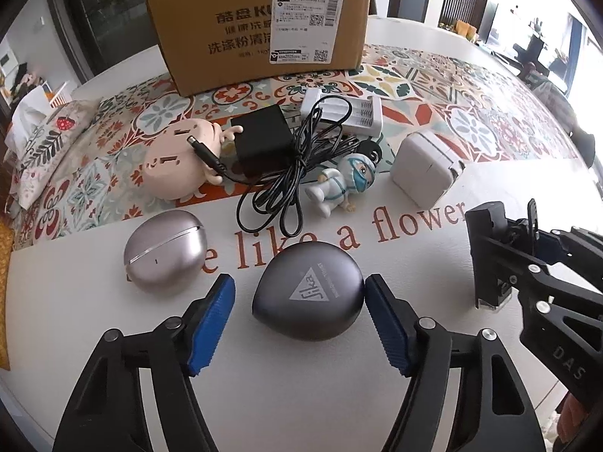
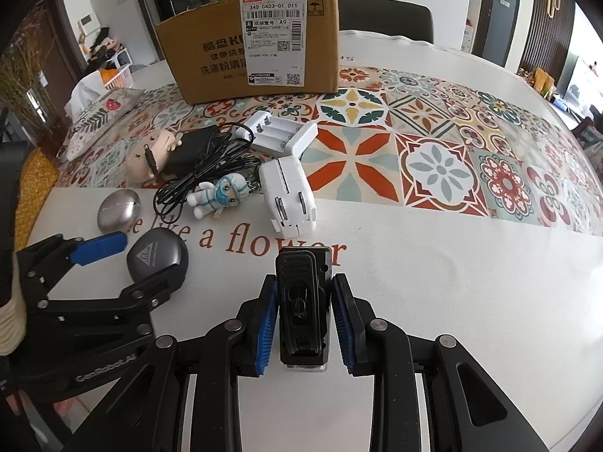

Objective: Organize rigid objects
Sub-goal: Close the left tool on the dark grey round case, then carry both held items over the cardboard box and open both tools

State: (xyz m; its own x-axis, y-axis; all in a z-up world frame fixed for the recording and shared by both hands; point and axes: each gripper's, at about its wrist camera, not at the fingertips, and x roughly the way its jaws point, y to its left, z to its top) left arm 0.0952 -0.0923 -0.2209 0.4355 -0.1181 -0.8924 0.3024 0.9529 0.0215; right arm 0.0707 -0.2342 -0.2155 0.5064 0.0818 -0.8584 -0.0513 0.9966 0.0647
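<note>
Left wrist view: left gripper [image 1: 299, 320] straddles dark grey case [image 1: 307, 297]; right pad touching, left pad apart.
Right gripper [image 2: 303, 324]: clamped on black clip device [image 2: 303, 301].
Cardboard box [image 1: 260, 34]: twelve o'clock.

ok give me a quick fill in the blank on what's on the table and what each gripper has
1. The right gripper is shut on a ____ clip-like device.
2. The left gripper has the dark grey case between its pads; the logo on the case is shaped like a ____.
3. The silver case lies to the ____ of the dark grey case in the left wrist view.
4. Behind the items stands a ____ box.

Missing words: black; triangle; left; cardboard
</note>
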